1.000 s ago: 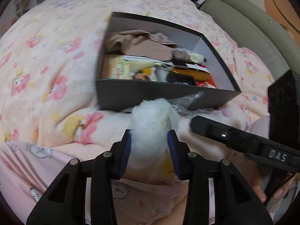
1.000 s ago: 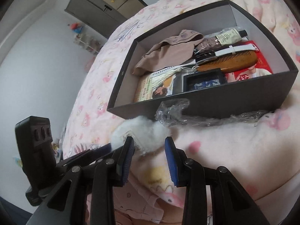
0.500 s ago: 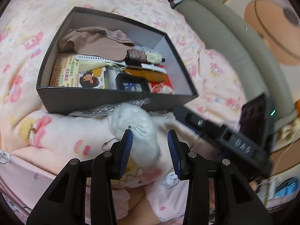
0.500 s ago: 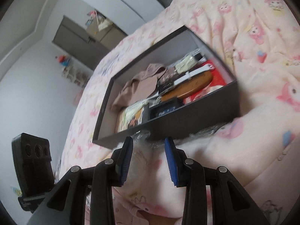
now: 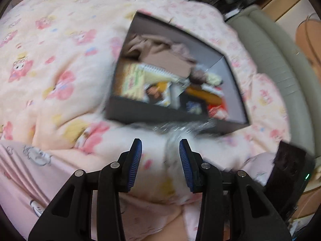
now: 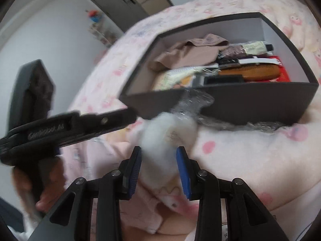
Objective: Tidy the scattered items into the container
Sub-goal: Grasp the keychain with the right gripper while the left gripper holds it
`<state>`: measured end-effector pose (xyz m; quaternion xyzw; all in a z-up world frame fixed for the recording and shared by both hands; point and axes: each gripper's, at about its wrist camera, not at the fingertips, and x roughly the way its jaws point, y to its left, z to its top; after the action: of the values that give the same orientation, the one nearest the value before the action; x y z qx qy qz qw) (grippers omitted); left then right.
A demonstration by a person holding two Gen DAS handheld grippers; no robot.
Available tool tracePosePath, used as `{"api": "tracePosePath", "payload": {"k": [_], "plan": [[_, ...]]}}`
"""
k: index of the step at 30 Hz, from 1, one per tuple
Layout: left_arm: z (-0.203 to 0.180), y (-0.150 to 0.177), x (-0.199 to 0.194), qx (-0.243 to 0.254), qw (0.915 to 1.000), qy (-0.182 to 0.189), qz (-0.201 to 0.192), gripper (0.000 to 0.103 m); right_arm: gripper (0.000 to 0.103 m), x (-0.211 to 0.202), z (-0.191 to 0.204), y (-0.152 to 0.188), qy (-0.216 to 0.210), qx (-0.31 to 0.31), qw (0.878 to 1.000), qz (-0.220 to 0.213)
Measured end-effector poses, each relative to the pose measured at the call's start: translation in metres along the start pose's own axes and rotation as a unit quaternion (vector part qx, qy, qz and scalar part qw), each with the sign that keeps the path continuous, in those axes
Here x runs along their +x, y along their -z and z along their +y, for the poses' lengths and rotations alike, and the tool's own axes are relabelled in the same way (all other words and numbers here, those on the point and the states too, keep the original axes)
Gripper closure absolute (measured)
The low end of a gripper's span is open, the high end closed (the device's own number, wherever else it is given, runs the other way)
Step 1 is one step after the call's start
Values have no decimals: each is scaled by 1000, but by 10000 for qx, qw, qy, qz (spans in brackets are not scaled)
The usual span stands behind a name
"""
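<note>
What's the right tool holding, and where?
Cannot be told: the plush lies with its lower end between the right tool pads, but blur hides whether they pinch it.

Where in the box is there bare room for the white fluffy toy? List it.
In the box, bare floor shows only in the left corner, beside the beige cloth and booklet. Right of that it is crowded: comb, bottle, red packet.

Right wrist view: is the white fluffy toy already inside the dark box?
No. The white fluffy toy lies on the pink blanket outside the dark box, against its front wall.
</note>
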<state>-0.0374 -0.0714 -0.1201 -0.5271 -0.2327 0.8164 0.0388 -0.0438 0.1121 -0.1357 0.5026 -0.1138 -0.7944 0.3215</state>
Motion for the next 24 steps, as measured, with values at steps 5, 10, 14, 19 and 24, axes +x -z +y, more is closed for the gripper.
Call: {"api": "tracePosePath", "payload": {"k": [5,10,14,19,24], "plan": [[2,6,13,-13,9997,203,142,65,71,-18,-22,0,375,551,9967,-453],[-4,0,23,54,9981,603,146,64,71,-40,-40,2,992,935,9871,-842],[-8,-8,38,47,9956,923,176,61,71,-50,-35,1,328,838,9916,-930],[-17,-12,44,48,9923,1216,221,61,67,-27,-18,2,571,154,9978,-308],[-14,-11,44,67,9922,1223,224,60,67,-5,-30,1,513,513,9974,48]]}}
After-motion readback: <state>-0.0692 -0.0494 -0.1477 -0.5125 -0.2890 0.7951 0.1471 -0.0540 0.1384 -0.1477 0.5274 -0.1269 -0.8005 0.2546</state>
